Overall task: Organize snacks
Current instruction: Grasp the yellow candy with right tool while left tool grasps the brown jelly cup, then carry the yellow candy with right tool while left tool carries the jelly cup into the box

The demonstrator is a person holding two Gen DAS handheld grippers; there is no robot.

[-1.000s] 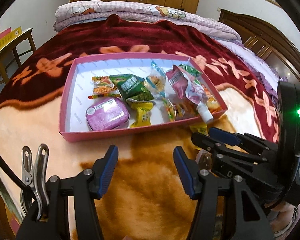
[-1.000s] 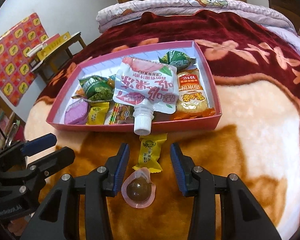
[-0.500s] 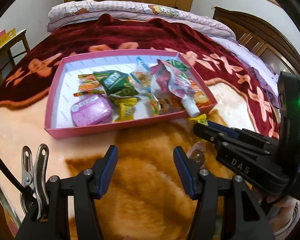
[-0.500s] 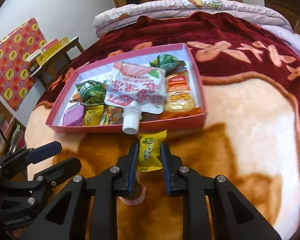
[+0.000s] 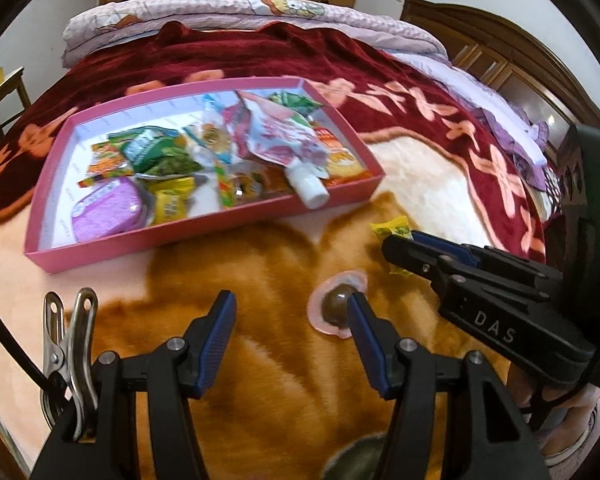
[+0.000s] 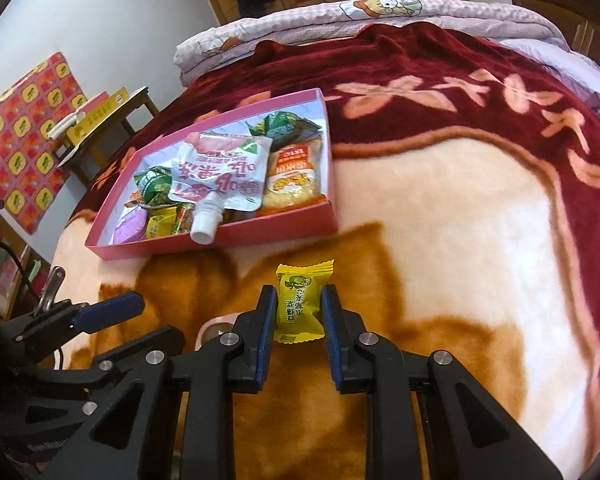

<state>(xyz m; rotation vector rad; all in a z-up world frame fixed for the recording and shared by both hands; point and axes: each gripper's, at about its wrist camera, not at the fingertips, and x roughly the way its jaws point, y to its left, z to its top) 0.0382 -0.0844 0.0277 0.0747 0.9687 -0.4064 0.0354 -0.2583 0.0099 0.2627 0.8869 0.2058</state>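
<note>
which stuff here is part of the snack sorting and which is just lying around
Job: pink box; yellow candy in right gripper; jelly cup near left gripper.
Lying about: folded quilt; chair; metal clip.

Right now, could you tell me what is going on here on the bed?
A person is sorting snacks into a shallow pink cardboard tray on the blanket. The right tongs are shut on a small yellow wrapped candy, not yet in the tray. The left tongs are open and empty, beside a round brown jelly cup lying on the blanket.
</note>
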